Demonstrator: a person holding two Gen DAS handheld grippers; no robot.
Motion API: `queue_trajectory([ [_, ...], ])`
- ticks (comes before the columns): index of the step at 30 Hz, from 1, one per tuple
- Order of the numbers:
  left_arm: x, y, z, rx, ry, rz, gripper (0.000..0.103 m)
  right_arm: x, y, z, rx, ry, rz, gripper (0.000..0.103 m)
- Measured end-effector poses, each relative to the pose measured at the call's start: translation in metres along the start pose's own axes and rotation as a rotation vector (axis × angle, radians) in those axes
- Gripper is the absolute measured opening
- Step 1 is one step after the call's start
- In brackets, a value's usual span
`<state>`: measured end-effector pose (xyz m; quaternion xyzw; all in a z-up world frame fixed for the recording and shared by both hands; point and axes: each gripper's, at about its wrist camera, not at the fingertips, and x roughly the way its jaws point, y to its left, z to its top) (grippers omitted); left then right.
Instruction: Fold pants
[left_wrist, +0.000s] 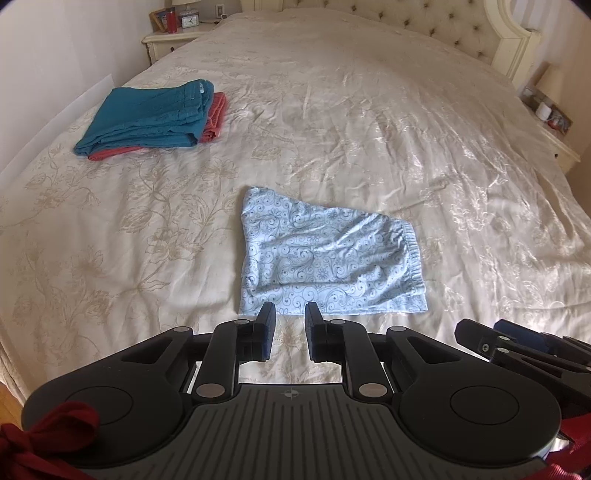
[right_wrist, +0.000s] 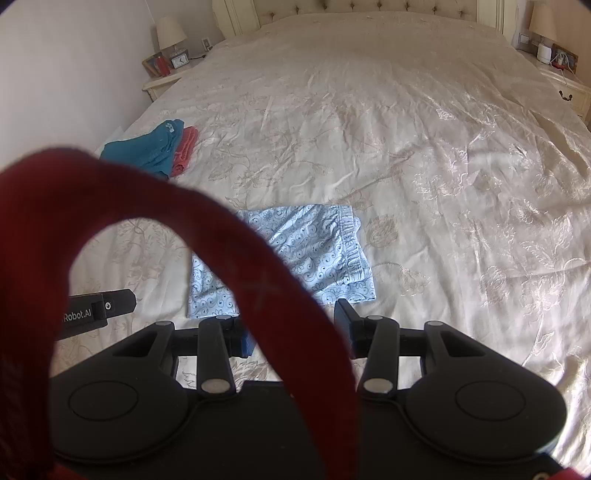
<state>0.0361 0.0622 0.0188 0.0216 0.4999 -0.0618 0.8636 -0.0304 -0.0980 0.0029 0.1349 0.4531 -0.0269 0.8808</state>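
Light blue patterned pants (left_wrist: 325, 258) lie folded into a compact rectangle on the cream bedspread, waistband to the right; they also show in the right wrist view (right_wrist: 314, 251). My left gripper (left_wrist: 290, 314) is open and empty, its fingertips just short of the pants' near edge. My right gripper (right_wrist: 295, 314) is open and empty, just short of the pants' near edge; a red strap (right_wrist: 221, 236) hides its left finger and part of the pants. The right gripper's side shows in the left wrist view (left_wrist: 517, 343).
A folded pile of teal (left_wrist: 147, 118) and coral (left_wrist: 216, 114) garments lies at the bed's left side, and it shows in the right wrist view (right_wrist: 147, 147). Nightstands (left_wrist: 173, 40) (right_wrist: 565, 85) flank the tufted headboard (left_wrist: 436, 22). The bedspread (left_wrist: 369, 129) stretches beyond.
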Motion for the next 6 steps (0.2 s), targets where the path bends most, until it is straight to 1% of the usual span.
queue_trajectory([
  [6,0.0018,-0.0021,0.0016,0.019,0.003,0.009,0.018,0.0036,-0.002,0.0005,0.004,0.009,0.001,0.053],
])
